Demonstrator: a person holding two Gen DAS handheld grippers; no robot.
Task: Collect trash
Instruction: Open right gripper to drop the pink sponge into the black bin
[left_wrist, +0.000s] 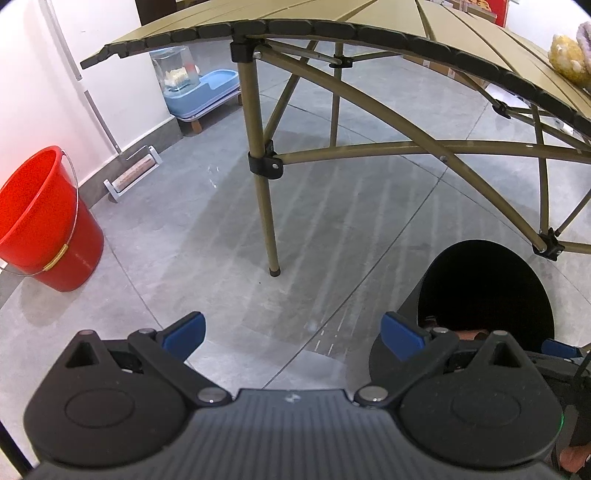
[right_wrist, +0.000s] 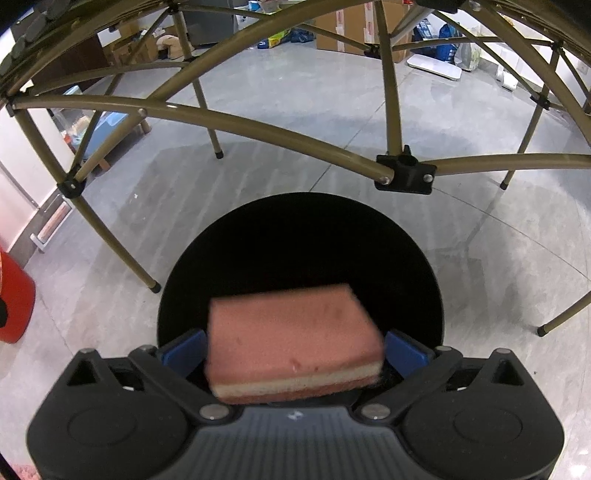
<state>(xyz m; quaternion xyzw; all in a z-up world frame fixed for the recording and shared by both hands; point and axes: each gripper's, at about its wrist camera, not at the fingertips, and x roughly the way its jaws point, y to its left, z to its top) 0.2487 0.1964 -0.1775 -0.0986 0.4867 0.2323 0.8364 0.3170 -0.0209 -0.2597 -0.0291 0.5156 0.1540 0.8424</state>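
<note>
A pink sponge (right_wrist: 295, 339) with a pale middle layer lies between the spread fingers of my right gripper (right_wrist: 295, 350), directly over the mouth of a round black trash bin (right_wrist: 299, 236). The sponge is motion-blurred, and the blue pads (right_wrist: 404, 352) stand as wide as they go beside its ends. My left gripper (left_wrist: 293, 338) is open and holds nothing, hovering over the grey floor left of the same bin (left_wrist: 487, 288). A sliver of the pink sponge (left_wrist: 469, 334) shows at the bin's near rim. The bin's inside is too dark to see.
A folding table (left_wrist: 332, 33) on tan crossed legs (left_wrist: 264, 192) stands over and behind the bin. A red bucket (left_wrist: 40, 221) sits by the left wall. Yellowish and pale lumps (left_wrist: 570, 55) lie on the tabletop's right edge. Boxes and bags (right_wrist: 369, 26) line the far wall.
</note>
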